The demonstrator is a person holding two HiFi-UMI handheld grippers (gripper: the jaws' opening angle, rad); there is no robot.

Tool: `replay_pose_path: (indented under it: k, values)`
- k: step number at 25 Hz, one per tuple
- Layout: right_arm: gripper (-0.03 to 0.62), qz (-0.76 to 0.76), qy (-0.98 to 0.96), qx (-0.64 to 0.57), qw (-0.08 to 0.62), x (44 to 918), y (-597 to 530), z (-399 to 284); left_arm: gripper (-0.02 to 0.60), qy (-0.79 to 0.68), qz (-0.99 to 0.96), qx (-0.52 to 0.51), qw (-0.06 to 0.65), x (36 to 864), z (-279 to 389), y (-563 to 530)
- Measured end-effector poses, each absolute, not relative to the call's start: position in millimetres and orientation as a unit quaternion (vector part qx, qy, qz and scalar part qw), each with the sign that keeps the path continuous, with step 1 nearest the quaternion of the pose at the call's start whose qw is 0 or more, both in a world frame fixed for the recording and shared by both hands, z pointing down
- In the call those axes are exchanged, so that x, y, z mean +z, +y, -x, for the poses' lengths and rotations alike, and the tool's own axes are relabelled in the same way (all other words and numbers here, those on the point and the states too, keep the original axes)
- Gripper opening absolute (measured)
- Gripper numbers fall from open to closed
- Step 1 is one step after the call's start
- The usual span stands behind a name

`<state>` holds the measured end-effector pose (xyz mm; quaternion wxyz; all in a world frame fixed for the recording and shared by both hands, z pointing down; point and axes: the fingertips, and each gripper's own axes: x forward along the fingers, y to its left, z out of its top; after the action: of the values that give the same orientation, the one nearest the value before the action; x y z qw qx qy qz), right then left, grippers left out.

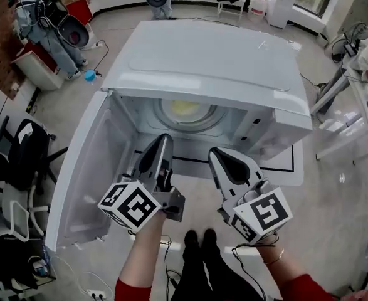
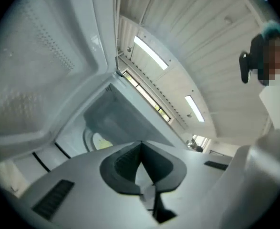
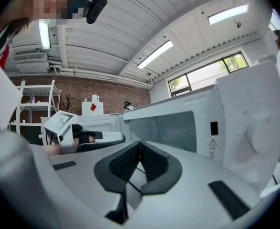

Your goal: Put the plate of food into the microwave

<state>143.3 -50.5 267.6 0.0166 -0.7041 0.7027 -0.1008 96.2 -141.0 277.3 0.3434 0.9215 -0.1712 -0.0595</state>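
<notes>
A white microwave (image 1: 202, 55) stands with its door (image 1: 83, 168) swung wide open to the left. Inside on the turntable lies the plate of yellowish food (image 1: 187, 113), part of it showing past the jaws in the left gripper view (image 2: 99, 141). My left gripper (image 1: 160, 142) hangs just in front of the opening, shut and empty (image 2: 140, 144). To its right my right gripper (image 1: 216, 154) is at the same height, also shut with nothing held (image 3: 140, 144). The right gripper view shows the microwave's front (image 3: 178, 128) and the left gripper (image 3: 82, 137) beside it.
Office chairs (image 1: 21, 149) stand left of the open door. Machinery on a stand (image 1: 52, 24) is at the far left, a table (image 1: 365, 74) at the right. Cables (image 1: 89, 287) lie on the floor near the person's shoes (image 1: 199, 240).
</notes>
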Motion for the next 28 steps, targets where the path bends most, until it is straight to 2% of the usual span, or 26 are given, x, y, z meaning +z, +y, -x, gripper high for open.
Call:
replay_pose_path:
  k: [8, 15, 28]
  values:
    - [0.014, 0.715, 0.68, -0.144, 0.079, 250.4, 26.6, -134.7, 0.009, -0.111, -0.914, -0.051, 0.386, 249.4, -70.5, -60.5]
    - [0.014, 0.731, 0.662, -0.15, 0.07, 255.1, 50.8, -124.0, 0.009, -0.13, -0.92, -0.018, 0.368, 259.8, -48.0, -36.4]
    - [0.014, 0.734, 0.667, -0.127, 0.018, 263.5, 70.3, -110.5, 0.009, -0.137, -0.94, -0.006, 0.312, 254.5, -51.2, -4.0]
